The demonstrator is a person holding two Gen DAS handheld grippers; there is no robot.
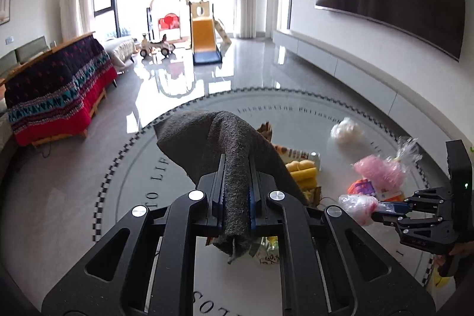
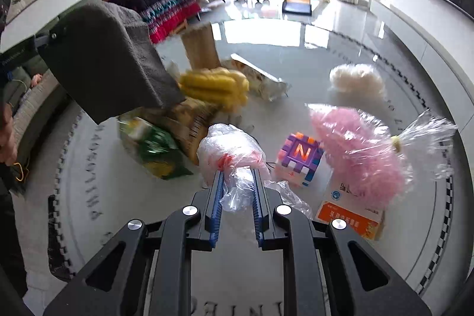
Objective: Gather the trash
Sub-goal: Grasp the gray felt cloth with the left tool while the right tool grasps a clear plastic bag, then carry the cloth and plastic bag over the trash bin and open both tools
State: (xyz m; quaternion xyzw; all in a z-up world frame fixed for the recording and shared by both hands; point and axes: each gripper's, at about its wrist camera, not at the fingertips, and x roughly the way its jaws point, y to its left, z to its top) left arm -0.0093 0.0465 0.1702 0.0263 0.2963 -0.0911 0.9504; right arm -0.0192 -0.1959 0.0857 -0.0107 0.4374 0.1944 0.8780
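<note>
My left gripper (image 1: 236, 159) is shut on a dark grey felt cloth (image 1: 225, 144) that hangs raised over the round table (image 1: 77, 197); the cloth also shows at the left of the right wrist view (image 2: 109, 64). My right gripper (image 2: 238, 172) is shut on a crumpled clear plastic bag with red print (image 2: 231, 150), held just above the table; it also shows in the left wrist view (image 1: 357, 205). Near it lie a pink tuft in cellophane (image 2: 361, 150), a white plastic wad (image 2: 355, 77), a green snack wrapper (image 2: 154, 150) and a clear wrapper (image 2: 260, 79).
A foam letter cube (image 2: 299, 159), an orange-and-white box (image 2: 349, 215), yellow toy bananas (image 2: 216, 85), a woven basket (image 2: 189, 120) and a tan cylinder (image 2: 201, 46) stand on the table. Beyond lie glossy floor, a quilt-covered bench (image 1: 59, 91) and a toy slide (image 1: 204, 37).
</note>
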